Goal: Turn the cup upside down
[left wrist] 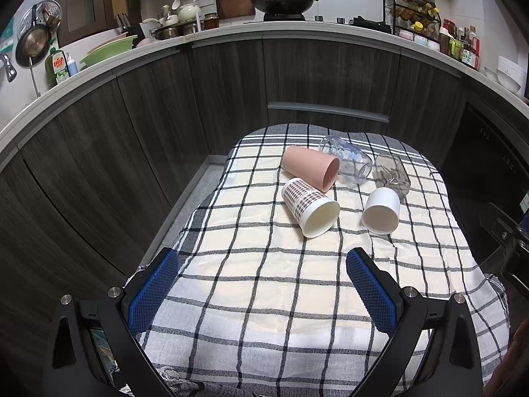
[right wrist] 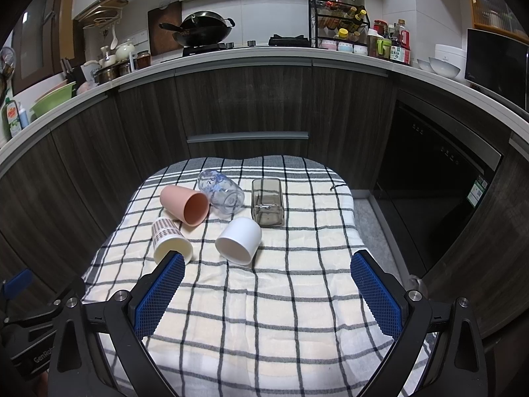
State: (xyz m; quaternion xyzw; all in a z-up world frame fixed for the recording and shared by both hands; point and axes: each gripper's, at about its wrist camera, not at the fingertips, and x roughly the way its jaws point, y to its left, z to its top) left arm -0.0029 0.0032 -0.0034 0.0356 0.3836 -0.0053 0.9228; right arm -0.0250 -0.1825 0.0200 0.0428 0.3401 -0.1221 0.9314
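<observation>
Five cups lie on their sides on the checked cloth (left wrist: 264, 284) ahead of my two grippers, none of them turned mouth-down yet. My left gripper (left wrist: 263, 259) is spread wide with nothing between its blue pads (left wrist: 153, 292); it hangs above the near part of the cloth. Straight beyond its gap lies the patterned paper cup (left wrist: 309, 210), mouth toward me, and just behind that, touching it, the pink cup (left wrist: 310, 168). Ahead and toward its right finger is the white cup (left wrist: 381, 211), also mouth toward me, apart from the patterned one. Farther back are the clear round cup (left wrist: 347, 162) and the smoky square cup (left wrist: 391, 175) (both see-through, so their outlines are faint against the cloth).

My right gripper (right wrist: 267, 263) is likewise spread wide and holds nothing. Just past the tip of its left finger lies the patterned paper cup (right wrist: 170, 240), partly hidden by that finger. The white cup (right wrist: 238, 240) is ahead, a little left of the gap's middle. Beyond it the smoky square cup (right wrist: 267, 205) lies with its base away from me, the clear round cup (right wrist: 221, 193) to its left, and the pink cup (right wrist: 186, 204) further left, touching the clear one.
</observation>
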